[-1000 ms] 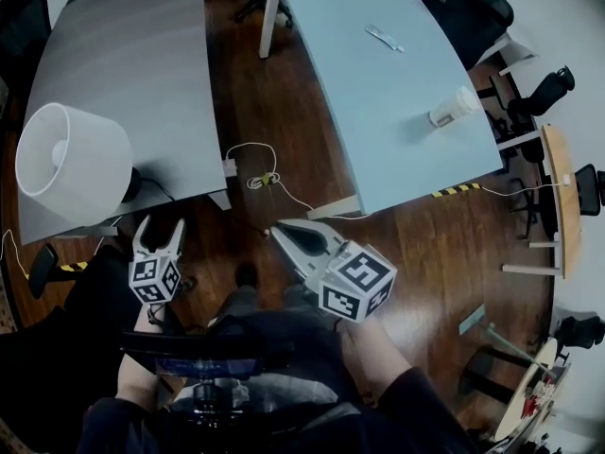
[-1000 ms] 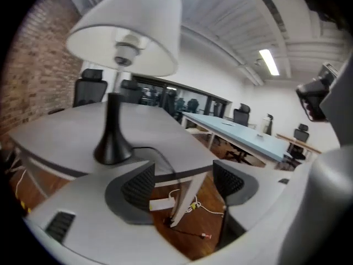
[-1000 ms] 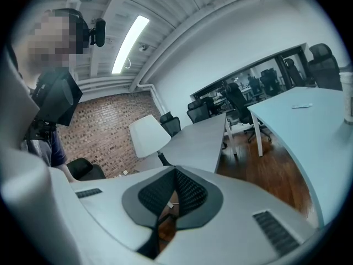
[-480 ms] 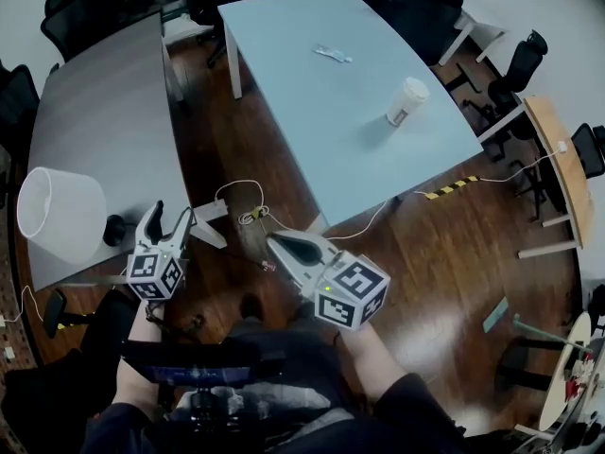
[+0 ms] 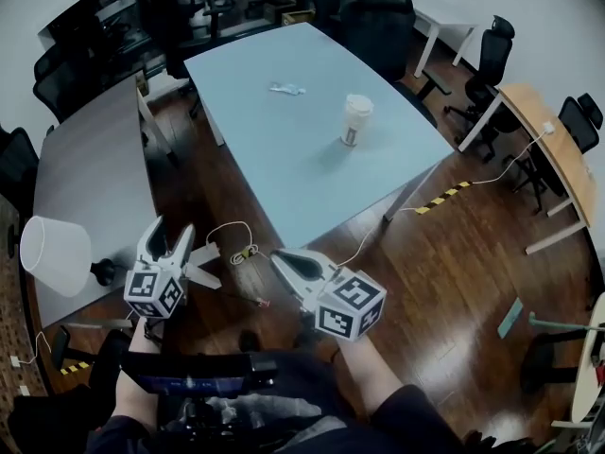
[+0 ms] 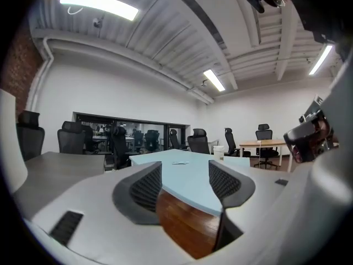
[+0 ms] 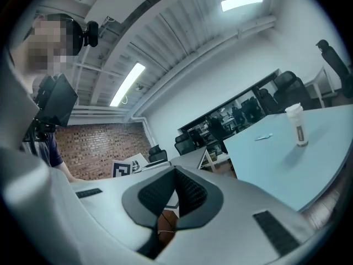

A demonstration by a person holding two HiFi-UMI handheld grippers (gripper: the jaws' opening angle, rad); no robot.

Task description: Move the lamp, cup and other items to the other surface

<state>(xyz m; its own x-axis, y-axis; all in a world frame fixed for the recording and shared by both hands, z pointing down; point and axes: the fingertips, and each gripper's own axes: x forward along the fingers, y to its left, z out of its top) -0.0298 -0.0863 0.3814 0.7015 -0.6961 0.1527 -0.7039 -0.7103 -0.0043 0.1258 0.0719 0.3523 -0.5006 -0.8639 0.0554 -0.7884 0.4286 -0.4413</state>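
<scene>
Lamp (image 5: 55, 253) at grey tbl (image 5: 90, 173) edge, cup (image 5: 356, 119) apart

Ceiling strip lights (image 6: 99, 4) glare bright in both gripper views. The head view is dimmer, and the cup (image 5: 356, 119) throws a soft shadow on the pale desk (image 5: 274, 173). Edges bend strongly; corners go black.
</scene>
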